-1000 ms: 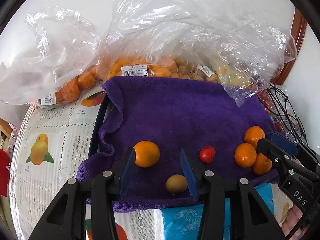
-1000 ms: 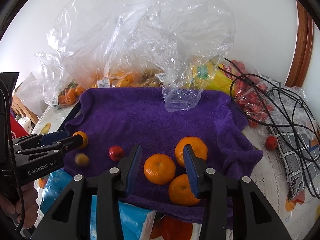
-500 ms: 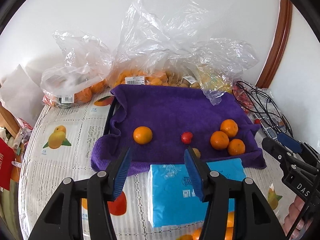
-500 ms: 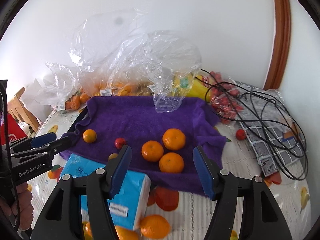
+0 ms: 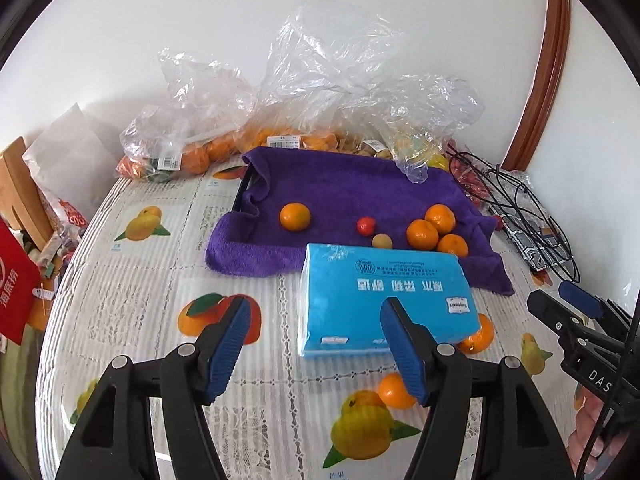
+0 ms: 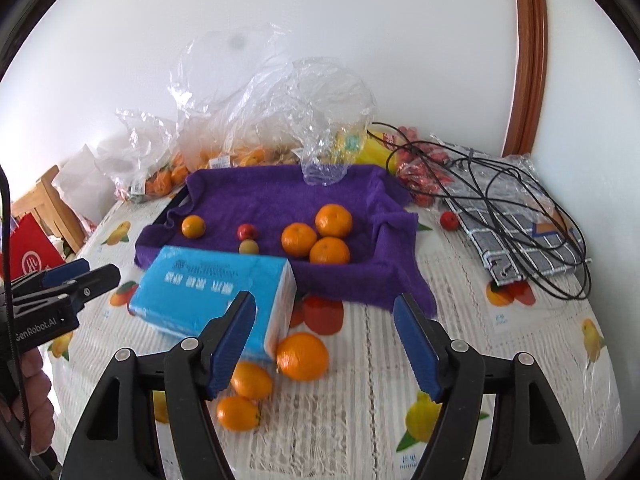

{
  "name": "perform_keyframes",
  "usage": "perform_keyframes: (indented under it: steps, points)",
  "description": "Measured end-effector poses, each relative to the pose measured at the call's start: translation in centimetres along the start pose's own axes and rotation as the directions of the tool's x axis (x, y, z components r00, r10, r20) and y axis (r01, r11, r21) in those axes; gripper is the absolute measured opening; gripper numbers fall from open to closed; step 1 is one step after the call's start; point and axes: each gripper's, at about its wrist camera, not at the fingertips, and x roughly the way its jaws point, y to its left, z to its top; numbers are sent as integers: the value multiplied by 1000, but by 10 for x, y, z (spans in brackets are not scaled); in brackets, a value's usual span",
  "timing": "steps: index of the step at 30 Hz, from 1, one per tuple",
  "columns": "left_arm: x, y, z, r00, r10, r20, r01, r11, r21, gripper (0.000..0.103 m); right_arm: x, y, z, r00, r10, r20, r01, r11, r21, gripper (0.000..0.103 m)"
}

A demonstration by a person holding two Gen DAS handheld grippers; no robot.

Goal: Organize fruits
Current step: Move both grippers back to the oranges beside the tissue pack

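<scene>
A tray lined with a purple towel [image 5: 352, 188] [image 6: 272, 196] holds one orange at the left [image 5: 295, 217] [image 6: 193, 227], a small red fruit [image 5: 366, 225] [image 6: 247, 232], a small yellow-brown fruit [image 5: 382, 241] [image 6: 248, 247] and three oranges grouped at the right [image 5: 436, 226] [image 6: 316, 236]. Three loose oranges [image 6: 302, 356] lie on the tablecloth near the front. My left gripper [image 5: 316, 348] is open and empty above the tablecloth. My right gripper [image 6: 326, 340] is open and empty above the loose oranges.
A blue tissue pack [image 5: 384, 298] [image 6: 216, 286] lies in front of the tray. Plastic bags of fruit [image 5: 280, 120] stand behind it. Black cables [image 6: 500, 192] and a checked cloth lie at the right, with a stray red fruit [image 6: 449, 221].
Both grippers have pulled back and up from the tray, so the whole table now shows. Both stayed open and empty.
</scene>
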Motion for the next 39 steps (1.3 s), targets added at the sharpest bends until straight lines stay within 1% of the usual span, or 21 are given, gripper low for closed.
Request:
perform_keyframes:
  steps: [5,8,10,12,18,23,30,31,32,33,34,39]
  points:
    - [-5,9,-20,1000,8,-2,-8,1000,-5,66,7,3,-22,1000,-1,-16,1,1000,-16,71]
    - [-4,16,-32,1000,7,0,-7,1000,-18,66,13,3,-34,1000,14,-21,-14,1000,-14,66]
    - [1,21,-39,1000,0,-8,-1,999,-33,66,22,2,-40,999,27,-38,-27,1000,-11,63]
    - [8,25,-44,1000,0,-26,-1,999,-46,66,29,3,-44,998,30,-54,-31,999,-25,62]
    - [22,31,-54,999,-8,-49,5,998,-62,66,46,8,-51,998,33,-60,-37,998,-58,62]
    - [25,31,-58,998,-8,-57,5,999,-52,66,55,4,-52,997,41,-65,-45,998,-53,62]
    - [29,27,-57,998,-19,-63,16,998,-56,66,66,2,-51,994,78,-79,-83,995,-60,62]
    - [29,26,-57,998,-20,-65,16,998,-54,66,68,2,-51,993,81,-84,-87,994,-63,59]
    - [29,25,-58,998,-20,-66,17,999,-50,66,70,3,-51,992,89,-86,-95,993,-66,54]
    - [29,24,-58,998,-19,-66,16,999,-46,66,70,3,-51,992,100,-83,-106,992,-64,50]
    - [29,24,-58,998,-16,-66,13,999,-43,66,70,3,-51,990,113,-84,-118,991,-60,43]
    - [28,22,-60,997,-27,-68,24,999,-41,66,66,5,-53,992,101,-72,-105,993,-61,42]
